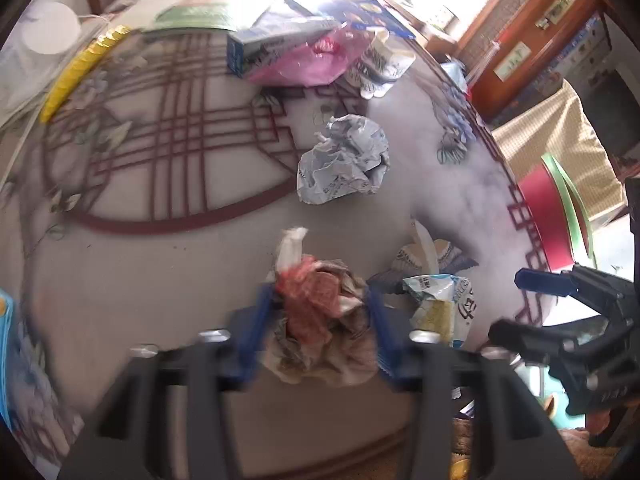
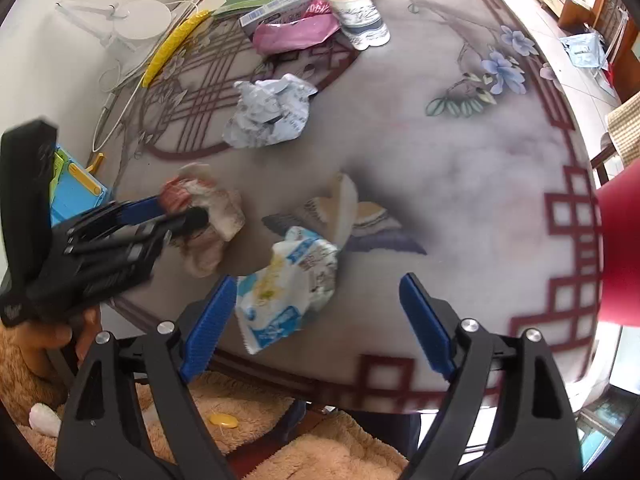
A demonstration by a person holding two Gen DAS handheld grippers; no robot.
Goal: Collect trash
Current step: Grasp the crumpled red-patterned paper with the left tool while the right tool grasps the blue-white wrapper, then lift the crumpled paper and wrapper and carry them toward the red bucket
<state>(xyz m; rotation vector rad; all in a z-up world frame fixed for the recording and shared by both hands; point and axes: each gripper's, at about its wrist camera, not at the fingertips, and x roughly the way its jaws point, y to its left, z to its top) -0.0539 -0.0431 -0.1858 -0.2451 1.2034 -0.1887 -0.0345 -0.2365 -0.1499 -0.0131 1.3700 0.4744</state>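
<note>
My left gripper (image 1: 320,320) is shut on a crumpled red and brown tissue wad (image 1: 320,316), held just above the round table (image 1: 160,272). In the right wrist view the left gripper (image 2: 180,212) grips the same wad (image 2: 208,220). My right gripper (image 2: 316,320) is open and empty at the table's near edge, with a blue and white snack wrapper (image 2: 288,284) between its fingers' line. The wrapper shows in the left view (image 1: 440,304), with the right gripper (image 1: 520,300) beside it. A crumpled white paper ball (image 1: 344,160) (image 2: 268,116) lies further in.
A paper cup (image 2: 356,12), pink bag (image 2: 292,32) and a box (image 1: 276,48) sit at the far side. A yellow strip (image 2: 172,44) and white lamp base (image 2: 140,20) lie far left. A red bin (image 2: 620,248) stands right of the table. A furry beige cover (image 2: 280,420) lies below.
</note>
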